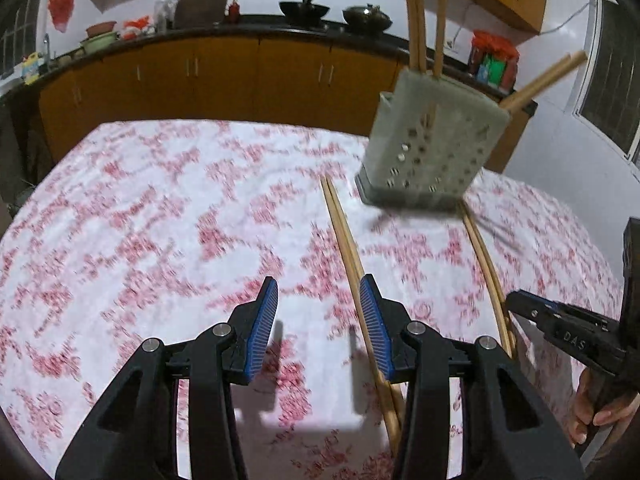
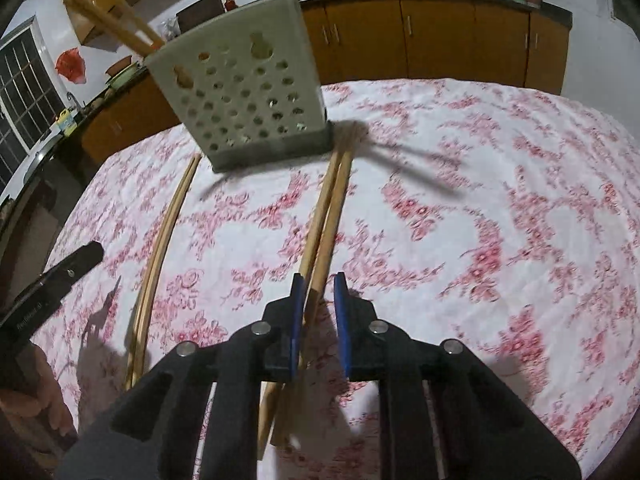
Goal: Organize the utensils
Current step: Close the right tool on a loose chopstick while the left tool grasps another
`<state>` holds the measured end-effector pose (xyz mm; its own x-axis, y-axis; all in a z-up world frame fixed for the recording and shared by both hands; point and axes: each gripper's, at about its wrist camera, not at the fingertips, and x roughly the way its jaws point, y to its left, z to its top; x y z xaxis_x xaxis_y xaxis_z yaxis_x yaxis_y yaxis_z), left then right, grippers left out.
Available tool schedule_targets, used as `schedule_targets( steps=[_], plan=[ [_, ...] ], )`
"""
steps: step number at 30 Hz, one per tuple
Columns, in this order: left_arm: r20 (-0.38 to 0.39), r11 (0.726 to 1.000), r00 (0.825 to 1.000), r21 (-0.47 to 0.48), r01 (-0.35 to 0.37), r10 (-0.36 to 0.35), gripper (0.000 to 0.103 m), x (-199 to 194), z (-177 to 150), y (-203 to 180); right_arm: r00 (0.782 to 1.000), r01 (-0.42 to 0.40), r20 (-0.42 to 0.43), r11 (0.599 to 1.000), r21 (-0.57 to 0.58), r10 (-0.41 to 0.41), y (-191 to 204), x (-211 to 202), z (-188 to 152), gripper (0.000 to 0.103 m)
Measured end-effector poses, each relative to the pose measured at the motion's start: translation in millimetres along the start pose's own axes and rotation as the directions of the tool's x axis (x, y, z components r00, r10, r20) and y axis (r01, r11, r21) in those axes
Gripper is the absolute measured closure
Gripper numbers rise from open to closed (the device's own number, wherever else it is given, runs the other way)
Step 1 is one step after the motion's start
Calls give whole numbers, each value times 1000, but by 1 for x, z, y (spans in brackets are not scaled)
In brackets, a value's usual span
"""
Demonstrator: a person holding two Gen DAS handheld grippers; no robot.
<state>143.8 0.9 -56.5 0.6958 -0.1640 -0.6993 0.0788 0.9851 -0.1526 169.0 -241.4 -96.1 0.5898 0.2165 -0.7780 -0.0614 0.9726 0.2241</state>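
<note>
chopsticks (image 2: pixel 326 216) – between right tongs (image 2: pixel 319 296)

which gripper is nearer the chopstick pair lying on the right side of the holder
Right. The right gripper straddles that chopstick pair with its fingers; the left gripper hovers beside the other pair.

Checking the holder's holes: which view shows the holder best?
The right wrist view: the holder is sharp there, its broad holed face turned to the camera. The left wrist view shows it blurred, with fewer holes clear.
</note>
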Motion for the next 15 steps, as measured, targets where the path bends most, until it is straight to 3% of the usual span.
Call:
schedule_targets(
  steps=[5, 12, 15],
  plan=[
    [-34, 999, 999, 28, 15, -14, 64, 9, -7, -9, 998, 60, 5, 998, -27, -60, 1, 3, 0, 94],
    [-93, 997, 994, 39, 60, -56, 77, 17, -16, -18, 994, 109, 21, 994, 33, -109, -21, -1, 4, 95],
    [-108, 997, 992, 50, 65, -59, 77, 19, -19, -21, 993, 114, 22, 993, 38, -115, -25, -1, 4, 95]
  ],
)
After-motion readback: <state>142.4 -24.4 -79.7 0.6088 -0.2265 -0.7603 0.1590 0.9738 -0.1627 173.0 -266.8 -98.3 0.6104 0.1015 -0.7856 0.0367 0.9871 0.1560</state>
